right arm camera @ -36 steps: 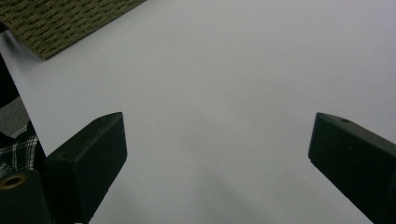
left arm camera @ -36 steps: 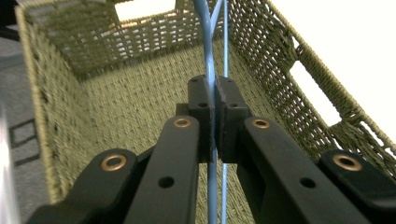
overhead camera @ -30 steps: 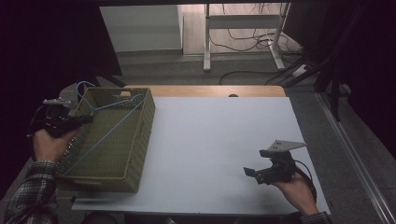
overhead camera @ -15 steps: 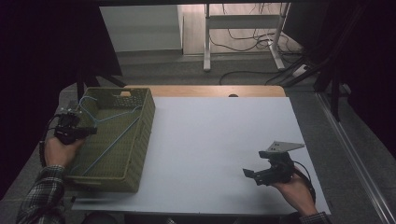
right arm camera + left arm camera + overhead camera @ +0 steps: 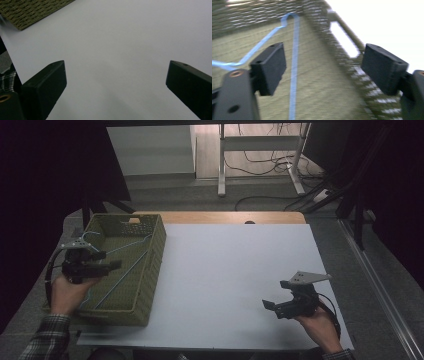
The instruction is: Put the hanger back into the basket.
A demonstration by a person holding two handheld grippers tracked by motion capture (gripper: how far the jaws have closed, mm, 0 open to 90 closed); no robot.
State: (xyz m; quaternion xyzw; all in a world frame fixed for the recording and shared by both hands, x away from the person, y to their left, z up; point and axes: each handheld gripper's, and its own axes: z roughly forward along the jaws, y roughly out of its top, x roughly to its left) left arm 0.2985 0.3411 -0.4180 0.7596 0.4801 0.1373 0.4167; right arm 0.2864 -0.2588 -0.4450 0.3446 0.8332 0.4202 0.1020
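An olive woven basket [image 5: 150, 270] stands on the left of the white table [image 5: 235, 265]. A light blue wire hanger [image 5: 127, 262] lies inside it, its hook [image 5: 86, 238] toward the far left corner. My left gripper [image 5: 111, 260] hovers over the basket's left half, open and holding nothing. In the left gripper view the blurred hanger [image 5: 294, 62] runs along the basket floor between the jaws, with the basket wall [image 5: 342, 37] beyond. My right gripper [image 5: 275, 294] is open and holds nothing, low over the table near its front right. Bare table lies between its jaws in the right gripper view.
The basket's corner [image 5: 30, 10] shows at the top left of the right gripper view. A wooden strip [image 5: 225, 217] edges the table's far side. Beyond it are a white desk frame [image 5: 260, 155] and floor cables [image 5: 280, 200].
My left gripper has moved a little to the right and nearer to the person, over the basket. The right gripper has stayed put.
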